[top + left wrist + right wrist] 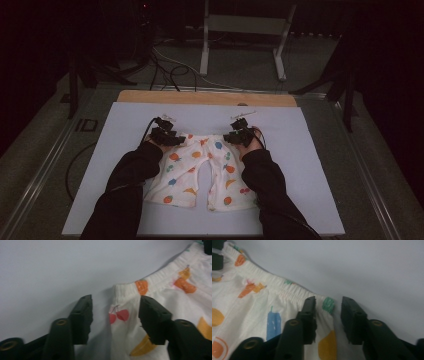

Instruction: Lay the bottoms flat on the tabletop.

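Item: child's white shorts point(200, 172), fruit print, flat on the pale desk point(300, 150).
Elastic waistband faces away from the person, two legs toward them (cherries, oranges, bananas in red, orange, yellow). Left hand-held gripper point(176, 140) straddles one waistband corner, right hand-held gripper point(231, 138) the other; both sets of jaws half-closed, pads not yet pressing the cloth.

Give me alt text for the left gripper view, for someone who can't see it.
Two black jaws of the left gripper straddle the waistband corner of white fruit-print shorts lying on a pale table, with a gap between each jaw and the cloth. A red cherry print sits between the jaws, and orange and yellow fruit prints spread to the right.
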The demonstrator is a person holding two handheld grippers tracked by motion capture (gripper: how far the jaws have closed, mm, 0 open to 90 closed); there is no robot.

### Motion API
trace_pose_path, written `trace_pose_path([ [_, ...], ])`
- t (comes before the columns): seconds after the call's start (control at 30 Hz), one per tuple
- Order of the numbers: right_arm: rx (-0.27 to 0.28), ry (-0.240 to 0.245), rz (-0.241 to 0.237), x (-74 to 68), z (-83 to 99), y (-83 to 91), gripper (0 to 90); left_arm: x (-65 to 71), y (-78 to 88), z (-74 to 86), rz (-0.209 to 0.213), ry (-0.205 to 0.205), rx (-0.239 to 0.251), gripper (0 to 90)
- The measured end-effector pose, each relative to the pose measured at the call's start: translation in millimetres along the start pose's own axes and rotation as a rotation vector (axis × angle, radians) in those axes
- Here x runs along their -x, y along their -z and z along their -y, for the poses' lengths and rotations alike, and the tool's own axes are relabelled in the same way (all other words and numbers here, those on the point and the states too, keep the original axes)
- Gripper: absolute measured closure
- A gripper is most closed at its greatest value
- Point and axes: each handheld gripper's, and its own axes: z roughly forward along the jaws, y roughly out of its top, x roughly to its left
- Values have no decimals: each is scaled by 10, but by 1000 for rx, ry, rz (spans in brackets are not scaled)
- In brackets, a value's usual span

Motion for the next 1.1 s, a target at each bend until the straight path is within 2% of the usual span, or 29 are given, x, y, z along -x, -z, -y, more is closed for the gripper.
trace_pose_path([
  [0.1, 0, -4, 1, 3, 13, -19, 696, 2, -13, -3, 4, -3, 8, 571],
  [0.13, -3, 2, 2, -8, 14, -22, 770, 15, -23, 5, -5, -12, 15, 599],
  [0.2, -4, 18, 13, -26, 19, -24, 831, 16, -30, 11, 9, -2, 21, 703],
  [0.27, -12, 20, 12, -30, 15, -16, 856, 18, -32, 6, 14, -8, 15, 802],
  [0.33, -5, 27, 13, -30, 16, -6, 865, 24, -27, 1, 9, -10, 13, 846],
  [0.6, 34, 37, 36, -6, -39, 74, 868, 93, 98, -126, -6, -51, 57, 874],
  [0.93, 83, 64, 32, 49, -196, 84, 868, 95, 186, -218, -34, -44, 69, 874],
  [1.0, 92, 70, 39, 75, -255, 88, 867, 78, 179, -251, -39, -29, 83, 873],
  [1.1, 90, 53, 39, 95, -289, 78, 868, 74, 163, -272, -44, -31, 88, 872],
])
